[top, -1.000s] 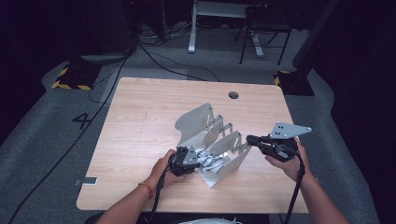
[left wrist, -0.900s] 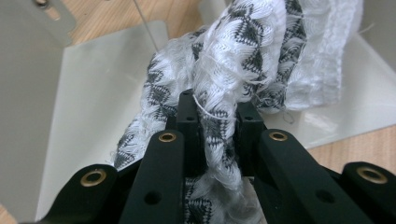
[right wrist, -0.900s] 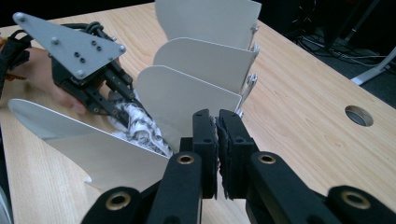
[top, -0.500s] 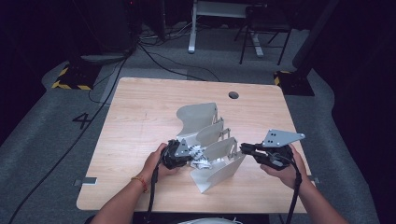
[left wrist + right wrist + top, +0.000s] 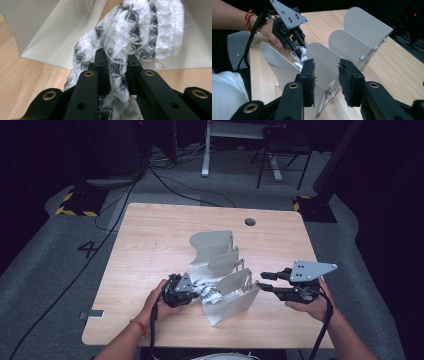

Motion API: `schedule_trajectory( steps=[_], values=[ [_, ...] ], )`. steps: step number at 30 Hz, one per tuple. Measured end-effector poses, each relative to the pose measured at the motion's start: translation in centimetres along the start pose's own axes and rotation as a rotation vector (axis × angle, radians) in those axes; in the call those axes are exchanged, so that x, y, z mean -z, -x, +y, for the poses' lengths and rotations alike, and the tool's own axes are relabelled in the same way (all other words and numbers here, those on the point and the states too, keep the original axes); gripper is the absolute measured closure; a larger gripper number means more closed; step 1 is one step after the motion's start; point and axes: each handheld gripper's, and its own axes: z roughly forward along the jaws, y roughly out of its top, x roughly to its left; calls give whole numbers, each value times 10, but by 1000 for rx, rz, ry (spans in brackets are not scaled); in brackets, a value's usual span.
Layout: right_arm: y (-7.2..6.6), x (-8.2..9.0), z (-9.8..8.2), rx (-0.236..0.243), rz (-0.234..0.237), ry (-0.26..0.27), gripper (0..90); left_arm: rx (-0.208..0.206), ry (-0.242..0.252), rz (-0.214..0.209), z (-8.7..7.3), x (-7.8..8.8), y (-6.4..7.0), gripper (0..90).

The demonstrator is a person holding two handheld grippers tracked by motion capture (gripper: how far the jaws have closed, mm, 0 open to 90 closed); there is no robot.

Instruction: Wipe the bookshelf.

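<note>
Left gripper (image 5: 192, 292) sits lower left of centre in the high view, fingers clamped on a black-and-white patterned cloth (image 5: 210, 294). In the left gripper view the cloth (image 5: 130, 37) is bunched between the two pads and bulges up past them toward the top of the frame, with a pale metal wall behind it. From the right gripper view I see the same gripper (image 5: 298, 51) at upper left, tips down in the near slot, cloth (image 5: 299, 53) crumpled under them.

Cloth is at the left mouth of the nearest compartment of the grey metal divider rack (image 5: 220, 270), which stands mid-frame on the wooden tabletop (image 5: 150, 240). Rack has several curved partitions fanned out from centre toward the lower middle; the cloth lies against the nearest one.

Right gripper (image 5: 267, 282) is right of the rack in the high view, held about level and pointing left at the rack's end, near it; I can't tell whether the tips touch it. Its fingers have just been opening and now stand apart. In the right gripper view (image 5: 327, 82) the rack's end edge (image 5: 322, 65) shows in the gap between the pads, pads not pressing on it.
</note>
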Motion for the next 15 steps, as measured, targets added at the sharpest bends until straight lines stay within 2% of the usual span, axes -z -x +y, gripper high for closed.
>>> schedule_trajectory(
  steps=[2,4,6,11,15],
  values=[
    [-1,-1,0,15,34,-3,641,9,30,6,-6,15,10,769],
    [-3,-5,-1,42,55,-22,639,42,76,-6,-11,29,17,768],
    [-7,-11,-1,74,83,-47,641,51,102,2,-14,41,26,766],
    [-8,-25,0,115,100,-103,658,59,153,9,-17,55,37,762],
    [-5,-31,2,128,165,-95,687,75,185,24,-17,62,35,755]
  ],
)
